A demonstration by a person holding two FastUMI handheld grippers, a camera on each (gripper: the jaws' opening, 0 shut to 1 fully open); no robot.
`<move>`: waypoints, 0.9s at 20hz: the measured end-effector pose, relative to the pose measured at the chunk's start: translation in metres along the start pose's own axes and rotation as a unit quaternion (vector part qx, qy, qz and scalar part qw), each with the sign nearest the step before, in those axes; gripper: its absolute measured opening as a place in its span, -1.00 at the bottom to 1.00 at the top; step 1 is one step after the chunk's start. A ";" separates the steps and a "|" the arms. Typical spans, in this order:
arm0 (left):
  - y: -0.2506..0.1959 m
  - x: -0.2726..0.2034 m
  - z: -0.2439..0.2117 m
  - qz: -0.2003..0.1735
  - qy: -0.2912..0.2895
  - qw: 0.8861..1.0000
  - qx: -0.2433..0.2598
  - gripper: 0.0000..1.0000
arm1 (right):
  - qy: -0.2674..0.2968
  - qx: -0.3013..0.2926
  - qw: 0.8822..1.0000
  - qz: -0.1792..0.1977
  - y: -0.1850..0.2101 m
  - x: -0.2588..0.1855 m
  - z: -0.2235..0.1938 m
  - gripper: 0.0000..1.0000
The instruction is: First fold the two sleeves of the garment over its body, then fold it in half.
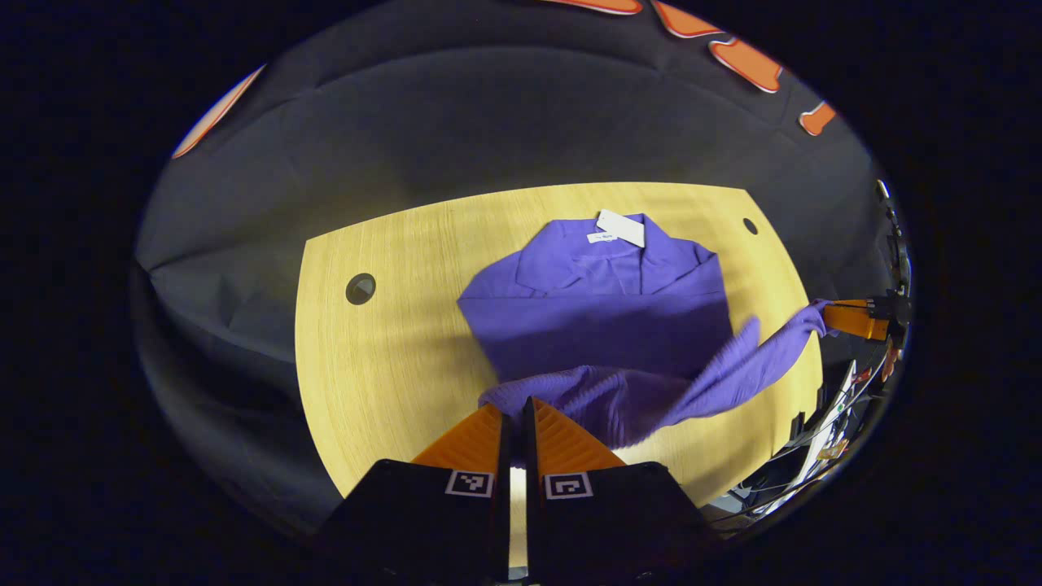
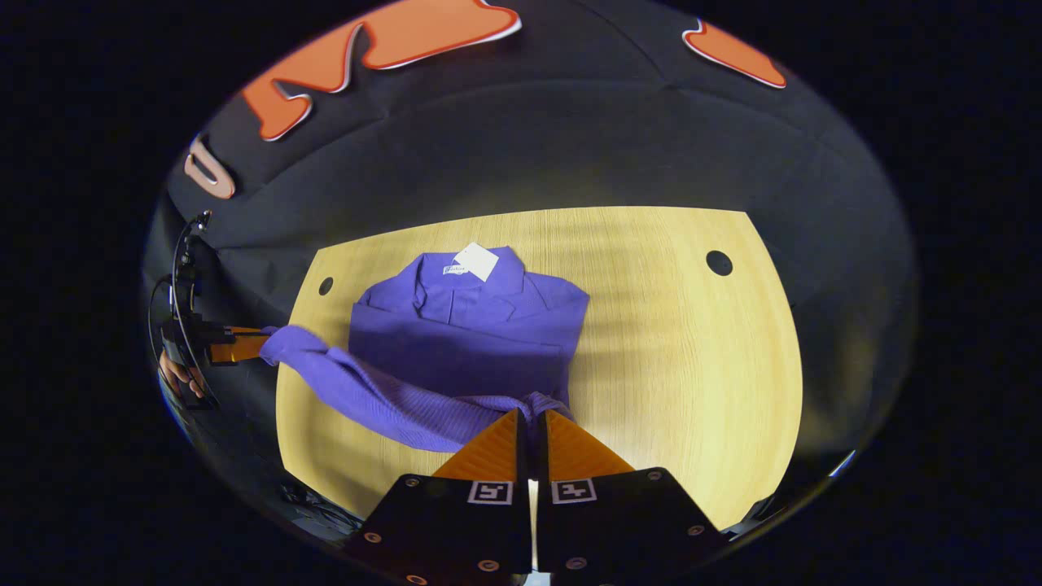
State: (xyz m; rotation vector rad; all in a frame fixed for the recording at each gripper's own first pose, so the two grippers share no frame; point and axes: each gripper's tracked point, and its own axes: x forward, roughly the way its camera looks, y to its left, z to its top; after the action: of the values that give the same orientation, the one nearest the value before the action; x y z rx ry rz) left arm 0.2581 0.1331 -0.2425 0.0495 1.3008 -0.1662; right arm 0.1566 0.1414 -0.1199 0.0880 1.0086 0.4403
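Note:
A purple knitted garment (image 1: 602, 301) lies collar-far on the wooden table (image 1: 374, 366), with a white tag (image 1: 620, 228) at its collar. Its near hem is lifted off the table and stretched between both grippers. My left gripper (image 1: 516, 411) is shut on one hem corner. Farther right in the same view, the right gripper (image 1: 826, 317) pinches the other corner. In the right gripper view, my right gripper (image 2: 531, 417) is shut on the hem of the garment (image 2: 464, 334), and the left gripper (image 2: 260, 343) holds the far end at the left.
The table (image 2: 692, 350) has a round hole (image 2: 719, 262) near each far corner, another hole (image 1: 360, 288) at the left. Black cloth wall stands behind. Cables and gear (image 1: 814, 439) sit off the table's right edge. A hand (image 2: 175, 374) holds the left gripper.

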 end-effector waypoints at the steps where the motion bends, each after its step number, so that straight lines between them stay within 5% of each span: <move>1: 0.004 0.013 0.008 0.011 0.009 1.000 0.015 -0.82 | 0.007 0.008 1.000 0.006 -0.003 0.010 0.007 -0.94; 9: 0.028 0.058 0.079 0.073 -0.005 0.994 0.083 -0.82 | 0.031 0.025 0.998 0.043 -0.019 0.092 0.077 -0.94; 13: 0.034 0.081 0.114 0.114 -0.087 0.988 0.060 -0.80 | -0.023 0.070 0.997 0.037 -0.020 0.121 0.119 -0.84; 14: 0.037 0.085 0.117 0.126 -0.112 0.985 0.037 -0.66 | -0.058 0.079 0.995 0.029 -0.024 0.126 0.133 -0.75; 18: 0.076 0.055 0.152 0.245 -0.230 0.942 -0.005 -0.28 | -0.120 0.087 0.988 0.035 -0.032 0.111 0.155 -0.60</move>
State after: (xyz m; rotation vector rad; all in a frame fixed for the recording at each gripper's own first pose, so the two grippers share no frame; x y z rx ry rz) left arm 0.4290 0.1835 -0.2587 0.3065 0.7898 0.2470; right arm 0.3458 0.1758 -0.1338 0.3261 0.8065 0.3939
